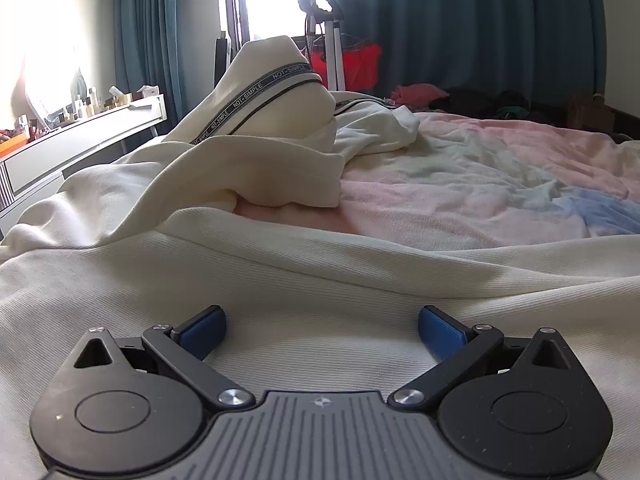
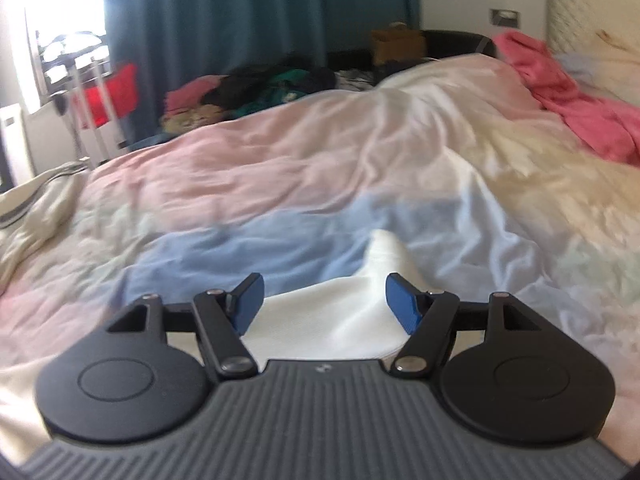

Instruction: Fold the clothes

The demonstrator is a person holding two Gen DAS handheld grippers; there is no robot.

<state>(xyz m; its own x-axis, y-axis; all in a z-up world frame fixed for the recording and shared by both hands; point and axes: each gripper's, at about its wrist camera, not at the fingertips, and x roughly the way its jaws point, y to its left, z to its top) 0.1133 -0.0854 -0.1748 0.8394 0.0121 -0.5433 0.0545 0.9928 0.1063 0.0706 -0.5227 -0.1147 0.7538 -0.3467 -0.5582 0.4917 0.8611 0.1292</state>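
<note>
The left gripper [image 1: 322,326] is positioned low over a cream garment [image 1: 280,280] that is spread across the bed [image 1: 480,184]. Its jaws are spread wide, and nothing is held between the blue pads [image 1: 202,330]. Ribbed cloth is seen directly beneath and between the fingers. Whether the pads touch the cloth cannot be told. Farther ahead, part of the garment is bunched into a raised fold, on which a black band [image 1: 256,92] lettered "NOT-SIMPLE" is carried. The pastel bedcover is seen to the right of the garment. A white dresser [image 1: 80,140] is seen at the left edge, and teal curtains [image 1: 460,20] hang behind the bed.

The right gripper [image 2: 324,300] is also held with its jaws spread apart. A peaked white corner of cloth [image 2: 344,304] is located between the blue pads [image 2: 404,304], but it is not pinched. The cream garment is visible at the far left of this view [image 2: 28,204]. A pink cloth [image 2: 568,92] lies on the bed at the upper right.
</note>
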